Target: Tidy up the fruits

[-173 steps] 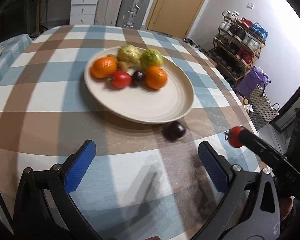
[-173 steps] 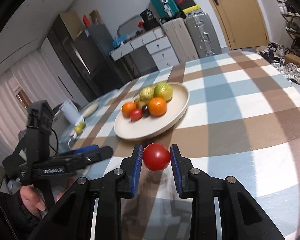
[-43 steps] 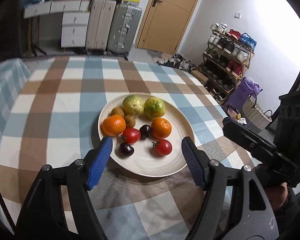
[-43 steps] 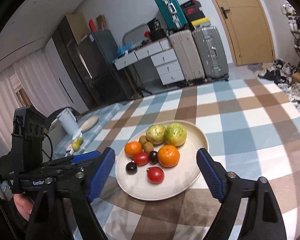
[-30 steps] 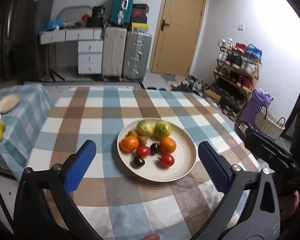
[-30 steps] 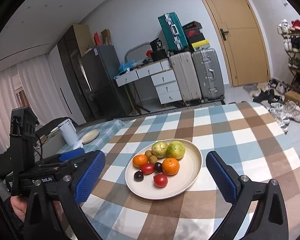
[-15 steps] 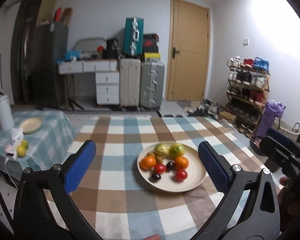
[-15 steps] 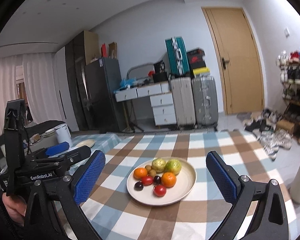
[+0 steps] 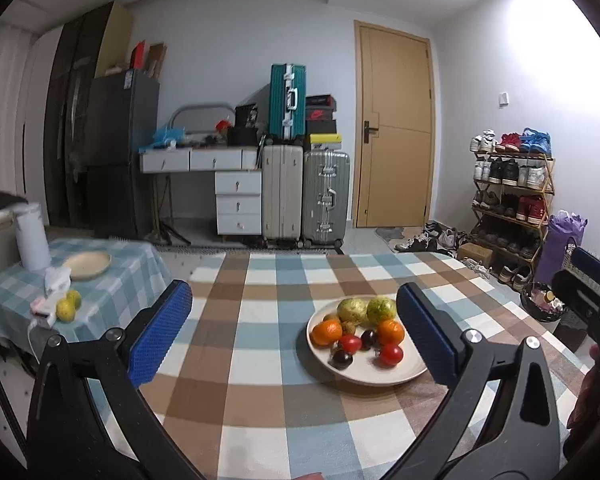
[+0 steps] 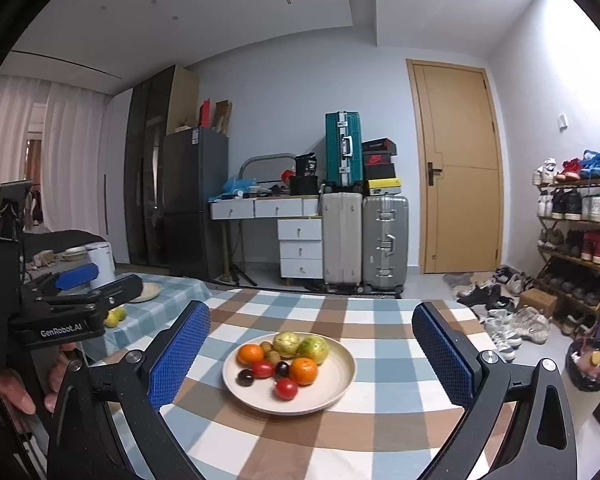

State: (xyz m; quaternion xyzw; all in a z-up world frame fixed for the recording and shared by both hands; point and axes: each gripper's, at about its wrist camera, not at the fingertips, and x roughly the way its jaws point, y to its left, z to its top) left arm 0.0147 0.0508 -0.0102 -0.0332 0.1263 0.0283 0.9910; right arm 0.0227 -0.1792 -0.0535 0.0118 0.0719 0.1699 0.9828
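Right wrist view: both tools have pulled back and risen since 1.4 s ago. Right gripper point(image 10: 310, 354) and left gripper point(image 9: 295, 336) wide, empty. Fruits point(image 10: 281, 360) all on the plate point(image 10: 340, 384), mid-table; task judged complete.

Checked table with one plate of fruit

The table point(image 10: 380, 364), covered in a blue, brown and white checked cloth, carries a single cream plate point(image 10: 340, 380), which sits ahead of the right claw, between its two blue pads, and ahead and right of centre for the left claw, against its right pad. Beyond the left claw's left pad stands a lower side table point(image 9: 112, 280) in pale checks, bearing an empty plate point(image 9: 87, 265), a white jug point(image 9: 32, 236) and two yellow fruits point(image 9: 69, 308).
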